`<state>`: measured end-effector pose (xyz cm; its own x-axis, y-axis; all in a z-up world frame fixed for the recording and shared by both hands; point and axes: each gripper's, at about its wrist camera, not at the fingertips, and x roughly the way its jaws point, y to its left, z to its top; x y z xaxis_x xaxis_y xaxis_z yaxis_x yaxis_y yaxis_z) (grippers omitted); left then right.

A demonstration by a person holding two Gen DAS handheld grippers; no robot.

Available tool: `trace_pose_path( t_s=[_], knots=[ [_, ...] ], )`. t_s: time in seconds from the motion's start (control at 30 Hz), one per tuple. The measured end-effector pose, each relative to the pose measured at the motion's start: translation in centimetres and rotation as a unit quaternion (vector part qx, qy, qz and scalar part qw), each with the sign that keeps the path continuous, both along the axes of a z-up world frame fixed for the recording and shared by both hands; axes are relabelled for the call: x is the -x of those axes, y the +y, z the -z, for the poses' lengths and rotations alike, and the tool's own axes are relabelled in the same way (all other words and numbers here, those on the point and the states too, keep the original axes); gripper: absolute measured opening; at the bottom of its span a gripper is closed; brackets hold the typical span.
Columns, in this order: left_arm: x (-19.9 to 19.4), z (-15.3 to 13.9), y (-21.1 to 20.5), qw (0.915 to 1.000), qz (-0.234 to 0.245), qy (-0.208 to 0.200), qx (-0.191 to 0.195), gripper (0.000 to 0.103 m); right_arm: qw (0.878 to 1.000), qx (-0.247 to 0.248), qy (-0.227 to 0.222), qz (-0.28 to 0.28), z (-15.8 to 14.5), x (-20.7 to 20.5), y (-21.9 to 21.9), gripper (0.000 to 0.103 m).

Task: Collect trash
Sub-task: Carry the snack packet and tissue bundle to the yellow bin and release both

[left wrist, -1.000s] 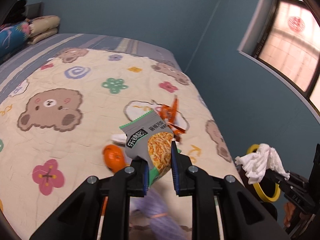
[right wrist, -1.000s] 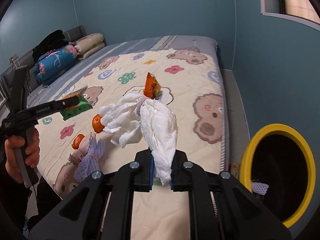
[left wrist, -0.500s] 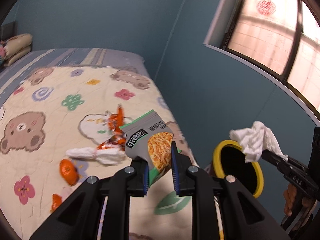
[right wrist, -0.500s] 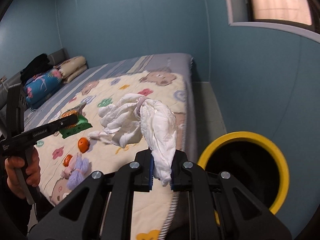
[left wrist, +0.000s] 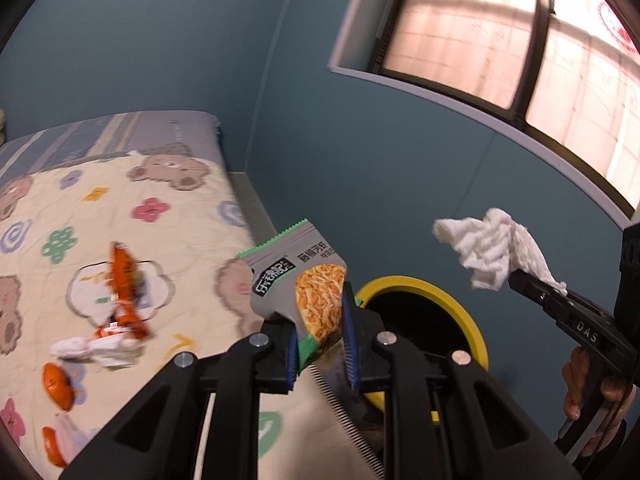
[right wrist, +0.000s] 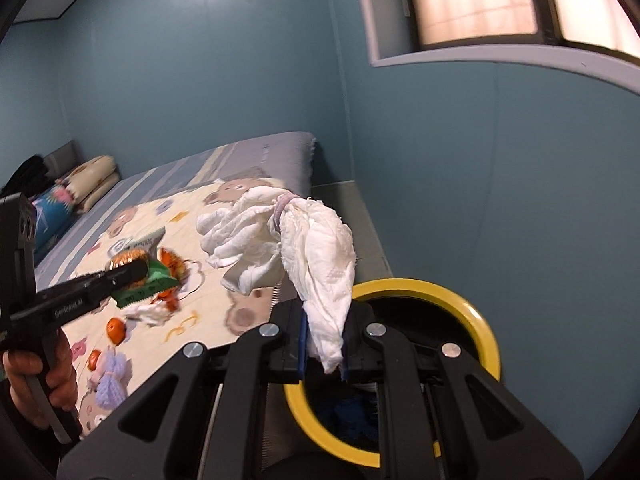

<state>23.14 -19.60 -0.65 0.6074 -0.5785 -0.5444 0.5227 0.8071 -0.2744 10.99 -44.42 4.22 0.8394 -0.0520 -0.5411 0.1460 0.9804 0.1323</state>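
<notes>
Teal walls [left wrist: 168,40] all round, window [left wrist: 500,40] high up beyond the jaws, bed with a bear-print quilt [left wrist: 80,216] off to the left side of both grippers.

Left gripper [left wrist: 320,344]: jaws narrow, clamped on the lower end of a grey-green snack packet [left wrist: 298,280]; packet sticks up and forward out of the jaws, tilted left. Yellow-rimmed bin [left wrist: 472,320] sits just right of and past the left jaws, partly hidden behind the right finger. Packet is above the quilt edge, beside the bin mouth, not over it.

Right gripper [right wrist: 323,344]: jaws pinched on the tail of a crumpled white tissue wad [right wrist: 316,248]; bulk of the wad fans up and left of the jaws. Bin [right wrist: 480,320] opening lies directly below and ahead of these jaws, dark inside, something blue at the bottom. In the left view the same wad [left wrist: 492,248] hangs off the right gripper's tip [left wrist: 532,288], up right of the bin rim.

Left on the quilt, well left of the left jaws: orange wrapper [left wrist: 124,288], white tissue [left wrist: 100,350] touching it, mandarin [left wrist: 58,384] nearer. Purple yarn bundle [right wrist: 112,380] sits low left of the right jaws. A hand [right wrist: 40,384] grips the left handle, another hand [left wrist: 592,392] the right.
</notes>
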Motion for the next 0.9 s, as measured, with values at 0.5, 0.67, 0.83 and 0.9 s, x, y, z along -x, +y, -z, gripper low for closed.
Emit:
trace_pose_path(
  t_s=[0.5,0.67,0.83,0.9],
  knots=[
    [-2.2,4.9,-10.7,0.9962,0.071,0.047,-0.018,0.017,0.997,-0.037,0.025,0.065,4.3,-2.5,-7.1,0.012],
    [-2.9,6.8,-12.4,0.9943,0.081,0.066,-0.021,0.018,0.995,-0.047,0.042,0.077,6.6,-3.8,-8.6,0.012],
    [-3.0,7.9,-13.8,0.9927,0.093,0.074,-0.021,0.021,0.994,-0.056,0.044,0.084,7.9,-4.1,-9.5,0.014],
    [-3.1,8.1,-14.1,0.9925,0.096,0.072,-0.022,0.028,0.993,-0.051,0.042,0.093,8.1,-4.1,-9.7,0.023]
  ],
)
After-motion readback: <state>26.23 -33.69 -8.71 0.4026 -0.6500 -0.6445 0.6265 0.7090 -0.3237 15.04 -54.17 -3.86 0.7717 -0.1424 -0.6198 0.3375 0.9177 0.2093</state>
